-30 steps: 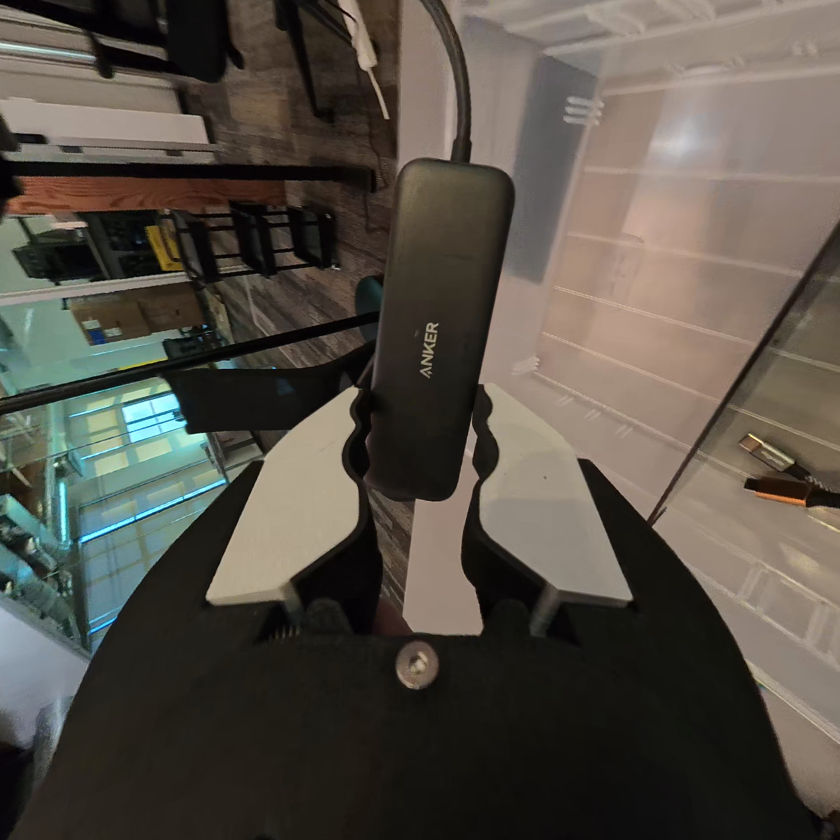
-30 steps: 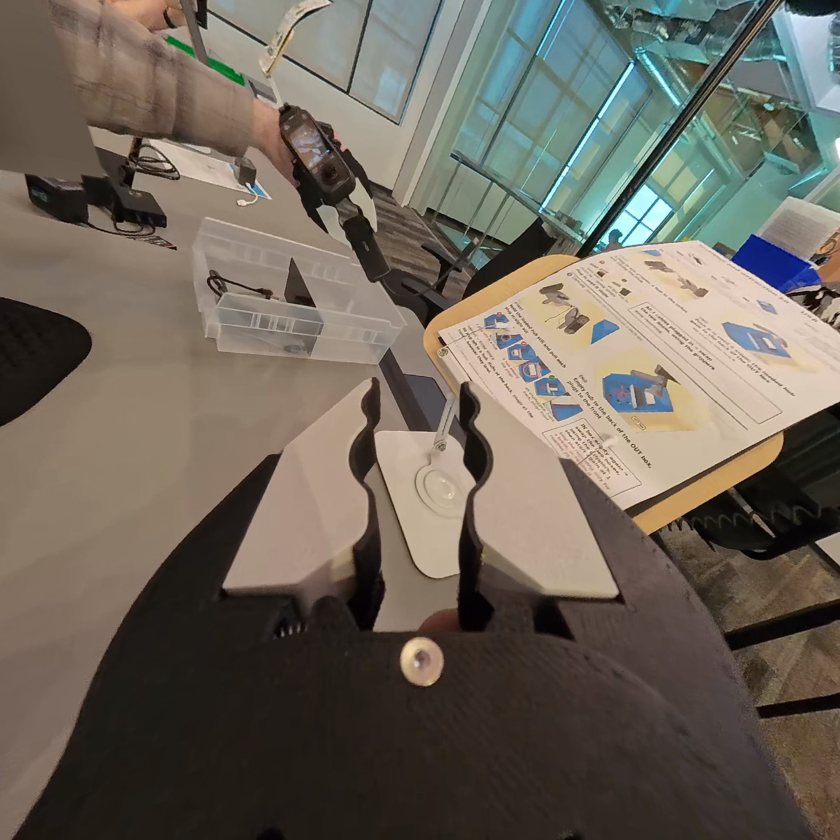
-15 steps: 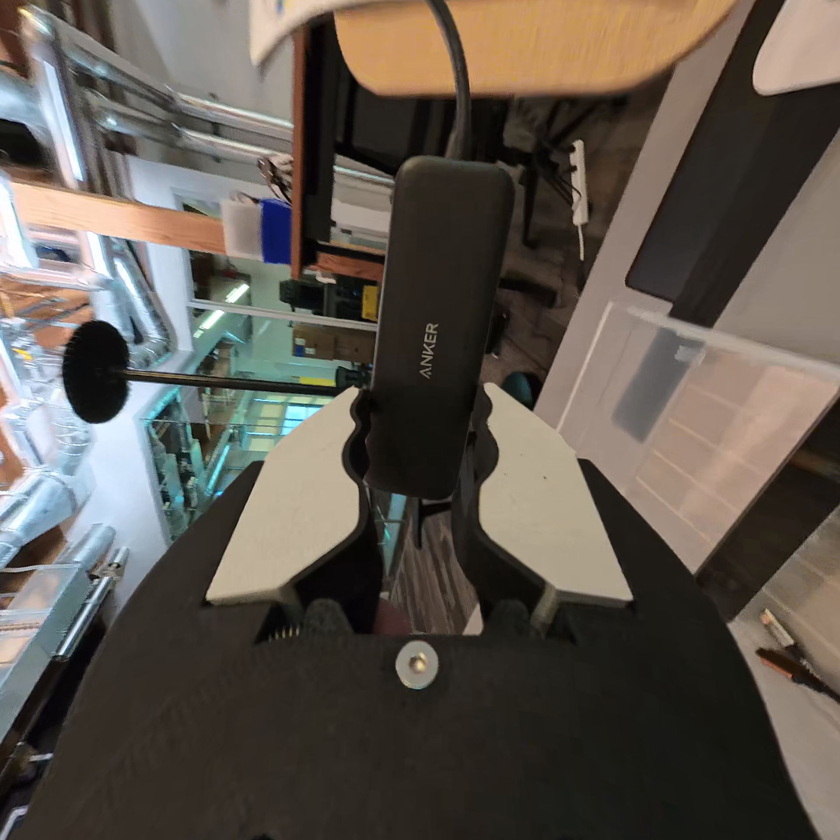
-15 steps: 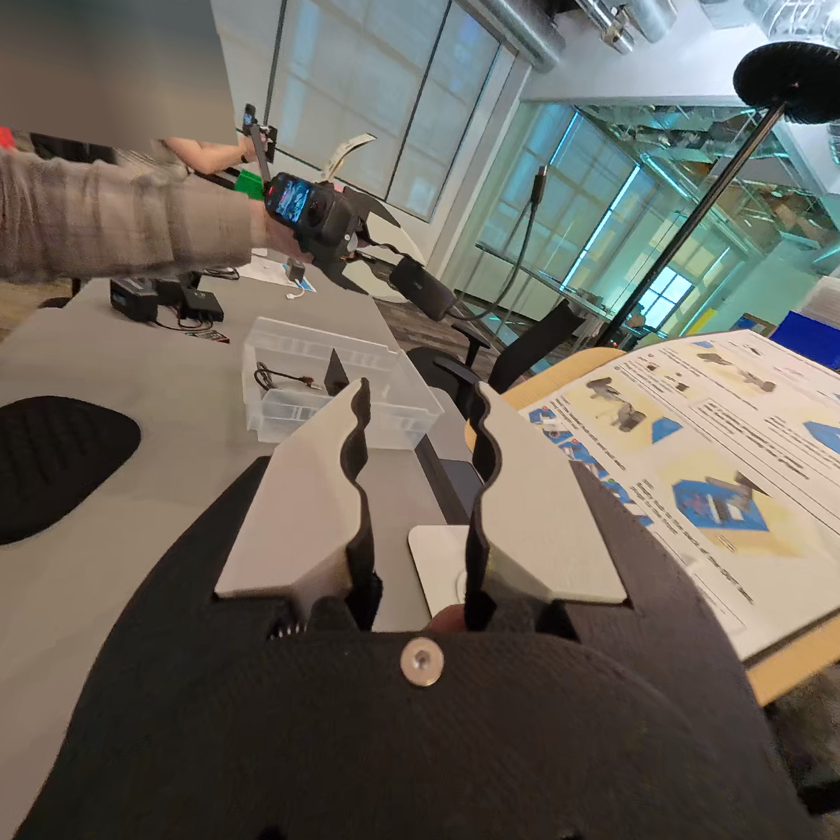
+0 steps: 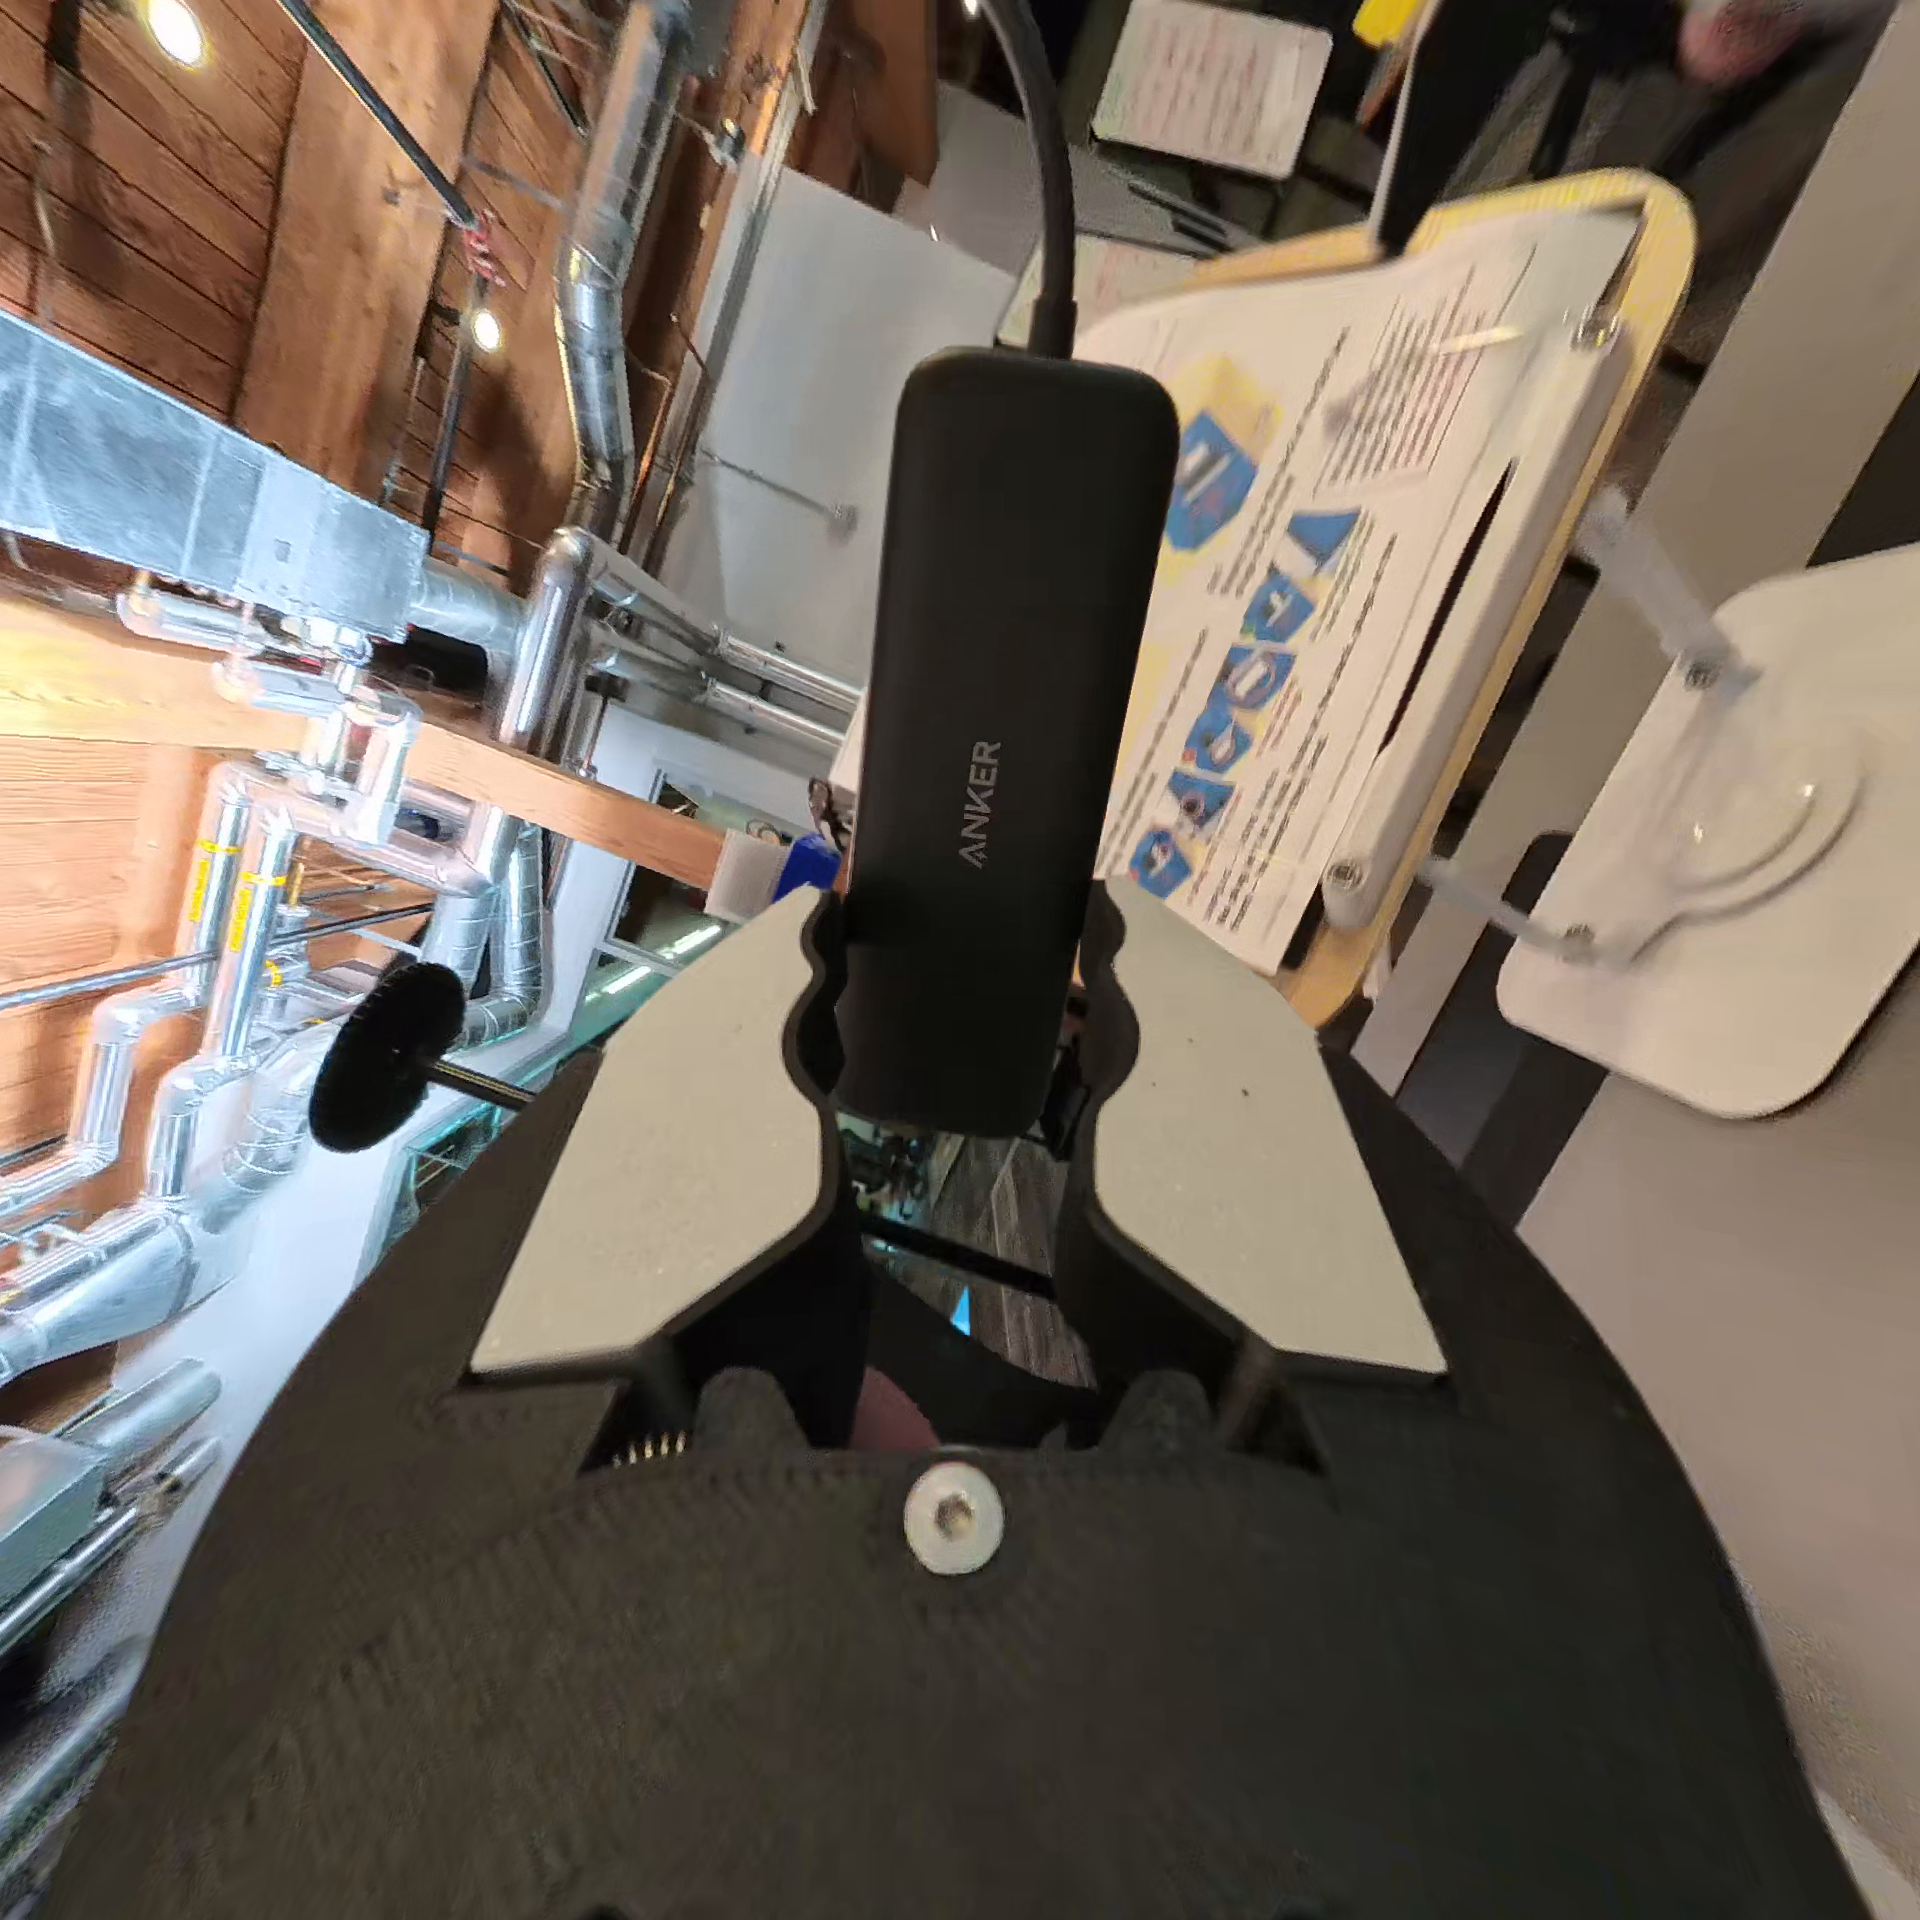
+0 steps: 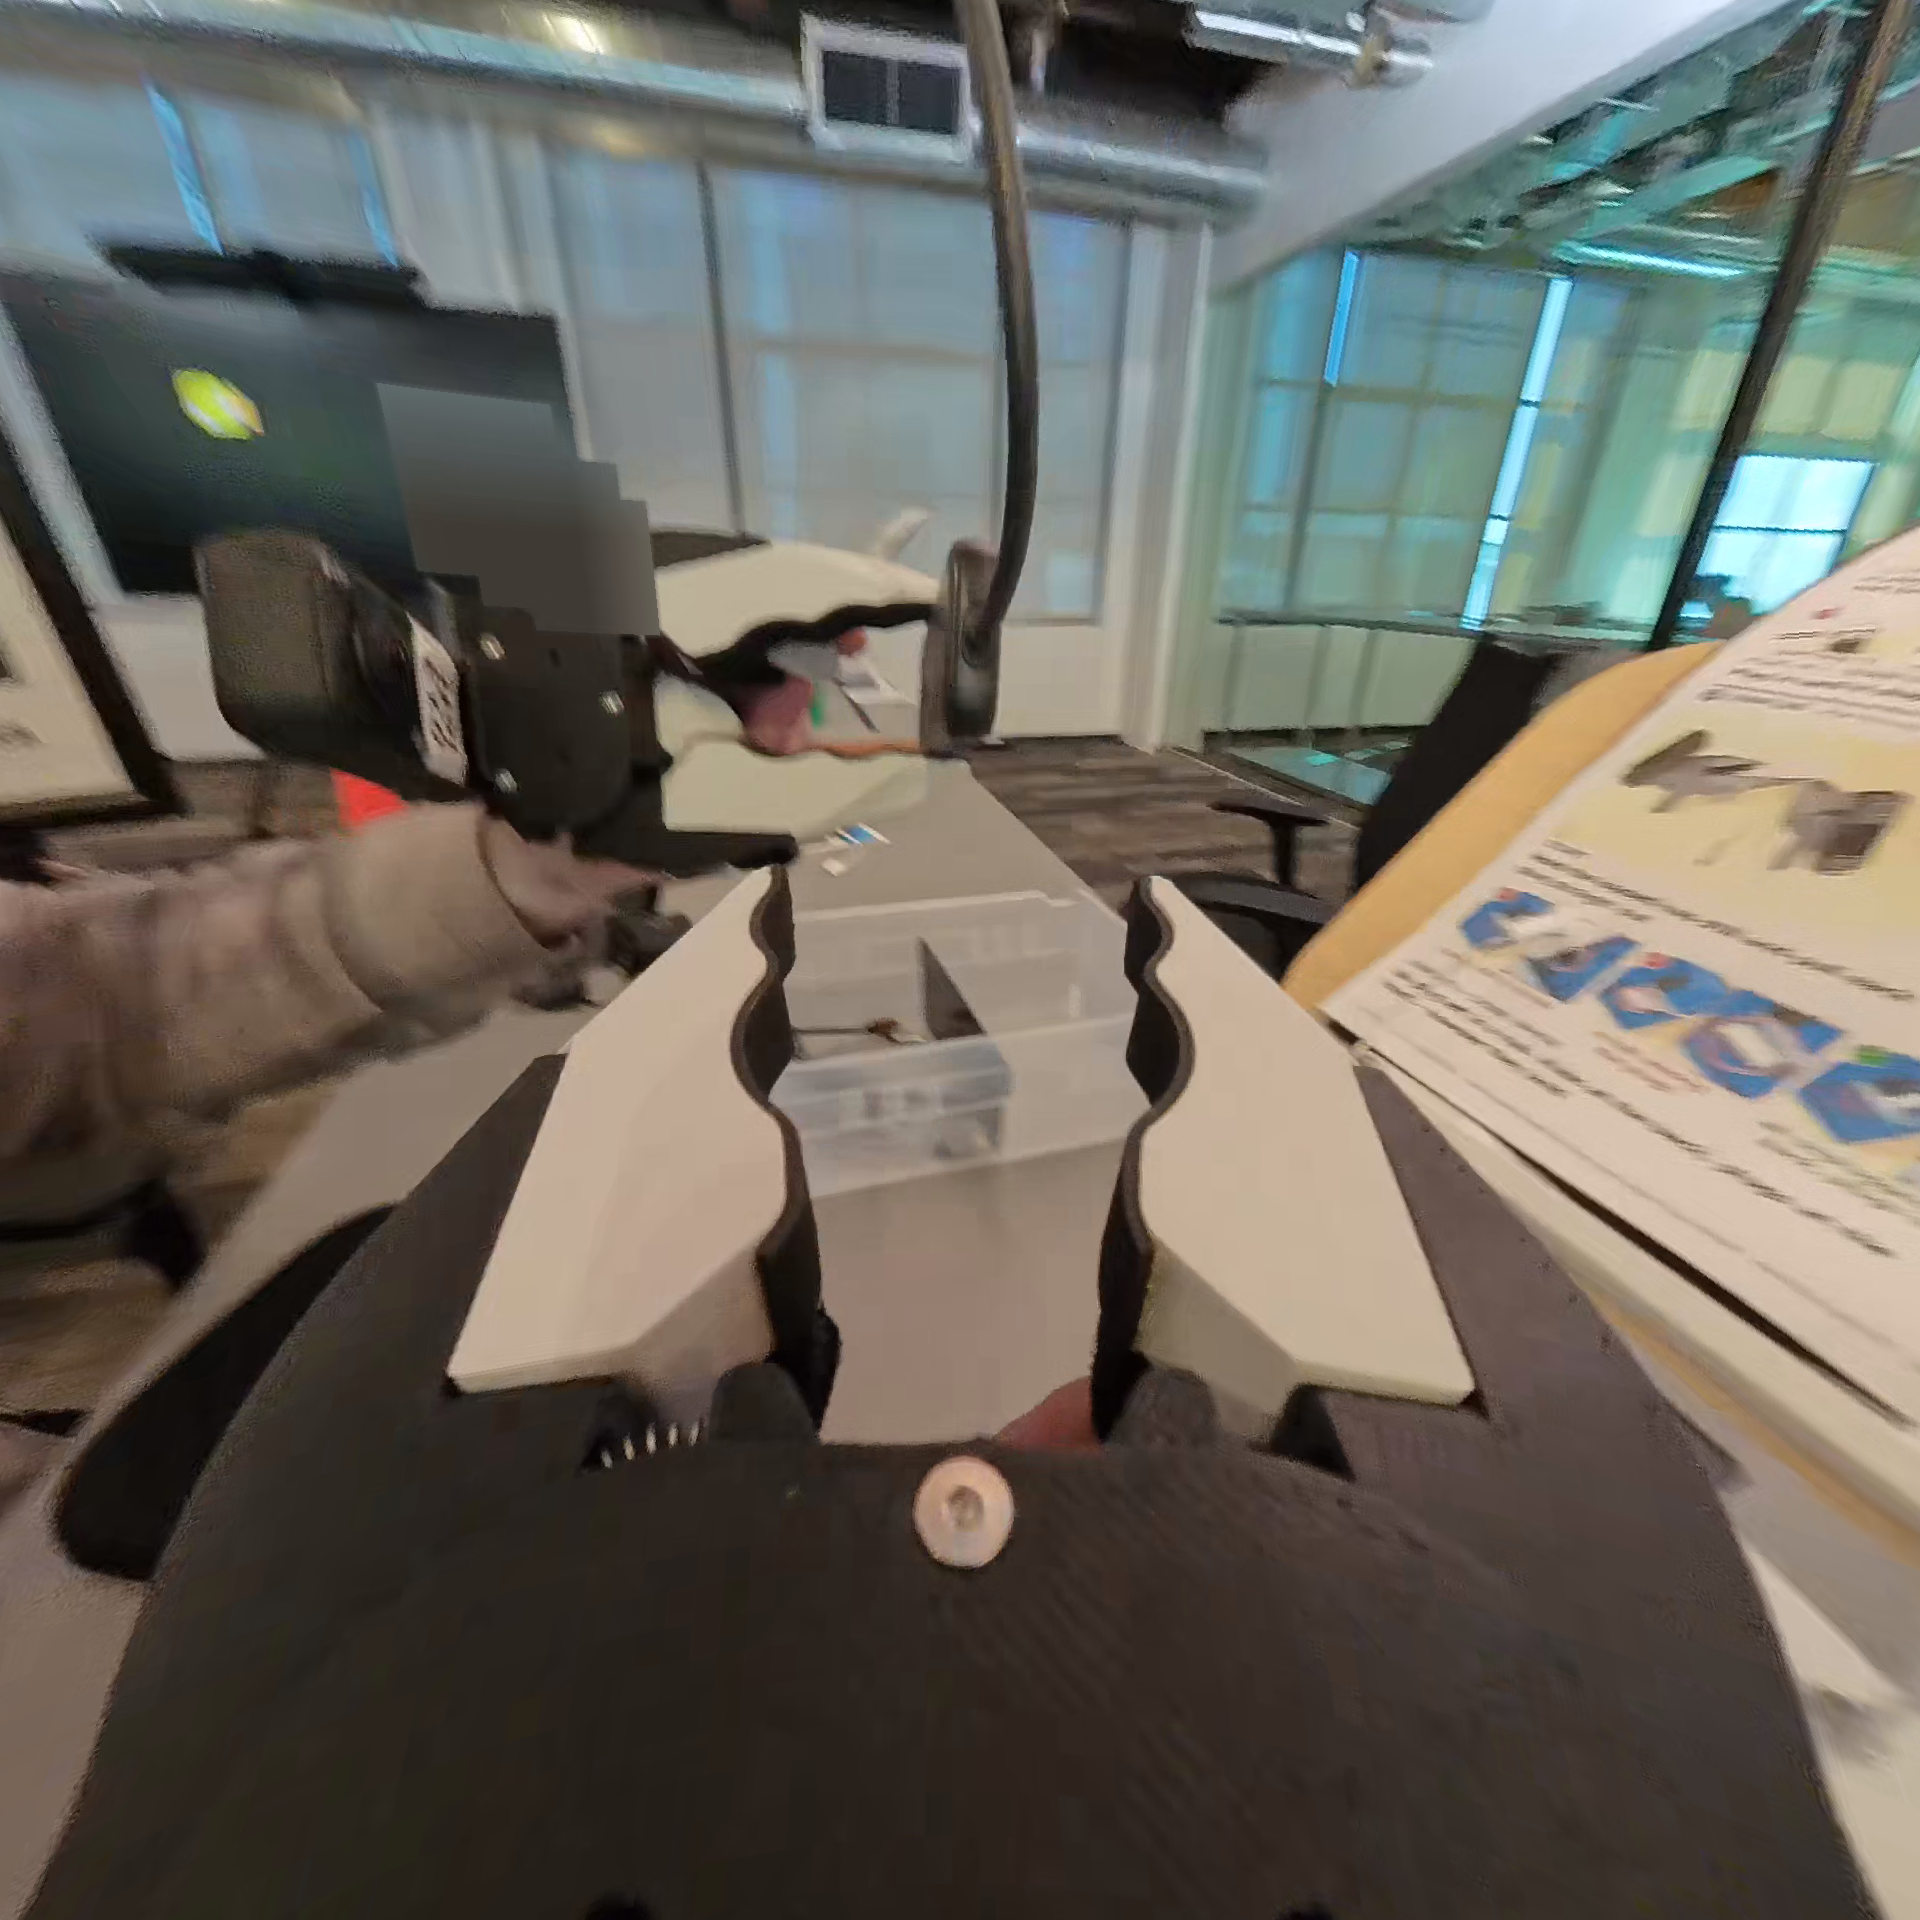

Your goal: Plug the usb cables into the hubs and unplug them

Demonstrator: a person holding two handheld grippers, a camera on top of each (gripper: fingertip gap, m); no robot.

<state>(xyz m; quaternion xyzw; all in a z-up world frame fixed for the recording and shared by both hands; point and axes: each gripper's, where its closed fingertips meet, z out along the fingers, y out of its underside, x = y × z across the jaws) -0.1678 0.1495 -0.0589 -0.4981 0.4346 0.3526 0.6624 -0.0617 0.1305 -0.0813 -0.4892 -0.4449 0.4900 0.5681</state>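
- Now the left tool is clamped on the lower end of the black USB hub; the hub's own lead runs off the far end and out of frame. In the right wrist view the same hub hangs in the air above the far end of the counter.
- Compared with a second ago, the grip on the hub is unchanged, but the left tool has swung from above the clear plastic organiser box towards the instruction sheet on its tan board.
- The right tool is parted and empty; its gap is wider than it was half a second ago, and it now points at the organiser box.
- A brown-tipped cable lies in a rear compartment of the box; its exact type is too blurred to tell.
- Judgement: the hub is lifted and presented, no cable is yet plugged in, and the widened right tool suggests that fetching a cable comes next.
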